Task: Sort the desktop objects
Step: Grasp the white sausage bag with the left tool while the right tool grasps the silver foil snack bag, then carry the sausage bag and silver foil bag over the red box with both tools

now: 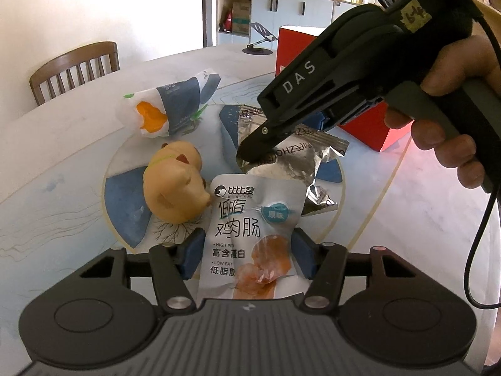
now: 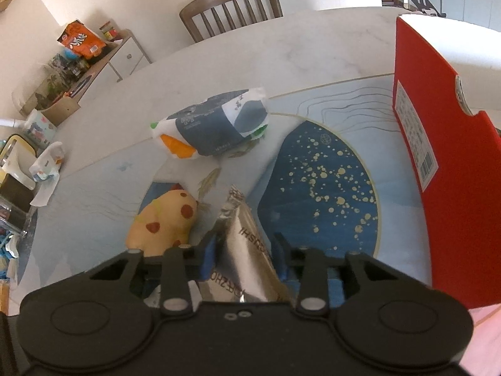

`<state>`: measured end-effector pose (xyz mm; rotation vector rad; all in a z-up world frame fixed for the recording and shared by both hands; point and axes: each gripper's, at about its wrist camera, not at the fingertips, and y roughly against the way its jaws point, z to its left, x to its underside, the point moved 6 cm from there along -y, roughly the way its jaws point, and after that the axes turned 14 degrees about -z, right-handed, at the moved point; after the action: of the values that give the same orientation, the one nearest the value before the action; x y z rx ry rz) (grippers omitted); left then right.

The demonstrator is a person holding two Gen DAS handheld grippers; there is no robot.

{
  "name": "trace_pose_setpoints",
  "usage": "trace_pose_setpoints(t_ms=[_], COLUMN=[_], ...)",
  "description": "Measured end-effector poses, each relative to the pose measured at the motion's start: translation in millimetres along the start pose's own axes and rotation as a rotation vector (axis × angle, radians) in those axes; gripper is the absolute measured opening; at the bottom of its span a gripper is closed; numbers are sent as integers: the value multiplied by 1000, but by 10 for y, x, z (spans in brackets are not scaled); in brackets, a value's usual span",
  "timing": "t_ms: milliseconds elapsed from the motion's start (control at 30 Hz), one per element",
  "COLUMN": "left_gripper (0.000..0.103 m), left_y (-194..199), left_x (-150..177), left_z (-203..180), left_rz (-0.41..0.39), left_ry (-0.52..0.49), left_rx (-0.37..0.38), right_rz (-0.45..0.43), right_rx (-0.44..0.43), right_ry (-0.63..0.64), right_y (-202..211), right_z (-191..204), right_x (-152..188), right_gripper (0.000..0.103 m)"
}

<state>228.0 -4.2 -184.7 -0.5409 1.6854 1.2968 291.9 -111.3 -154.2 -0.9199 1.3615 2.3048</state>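
Observation:
My left gripper [image 1: 247, 255] is shut on a white sausage snack packet [image 1: 250, 219], its blue pads [image 1: 191, 255] against the packet's two side edges. The right gripper [image 1: 253, 152] [image 2: 245, 260], held by a hand [image 1: 454, 144], comes in from the upper right. It is shut on a crumpled silver foil packet [image 1: 281, 163] [image 2: 247, 250], which is creased upward between its blue pads [image 2: 209, 257]. A yellow toy animal [image 1: 175, 188] [image 2: 166, 222] lies just left of both packets. Farther back lies a blue-and-white packet with an orange patch [image 1: 169, 106] [image 2: 213, 128].
A tall red box [image 1: 292, 47] [image 2: 438, 156] stands on the right of the white table [image 1: 47, 156] [image 2: 313, 50], close to the right gripper. The objects lie on a round blue patterned mat [image 2: 328, 181]. A wooden chair [image 1: 75, 65] [image 2: 231, 6] stands at the table's far edge.

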Motion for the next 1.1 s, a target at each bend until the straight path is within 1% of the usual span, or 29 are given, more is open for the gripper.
trace_pose_setpoints(t_ms=[133,200,367,667,1100], left_gripper=[57,57,55,55,55], left_y=[-2,7,23,92,250], left_x=[-17,-17,-17,-60,-272], left_z=[5,7,3,-25,-160], left_rz=[0,0,6,-3,-18], left_ry=[14,18,30,46,52], left_rx=[-7,-7,-7,-14,8], right_rz=[-4,-14,-32,-42,-52], right_rx=[2,-2,23,27,37], right_ry=[-1,-3,20,-5,-2], right_y=[24,57,134,335,630], right_z=[14,21,-16,-80,-142], right_x=[0,-9,-19,32,69], right_gripper=[31,27,24,23,23])
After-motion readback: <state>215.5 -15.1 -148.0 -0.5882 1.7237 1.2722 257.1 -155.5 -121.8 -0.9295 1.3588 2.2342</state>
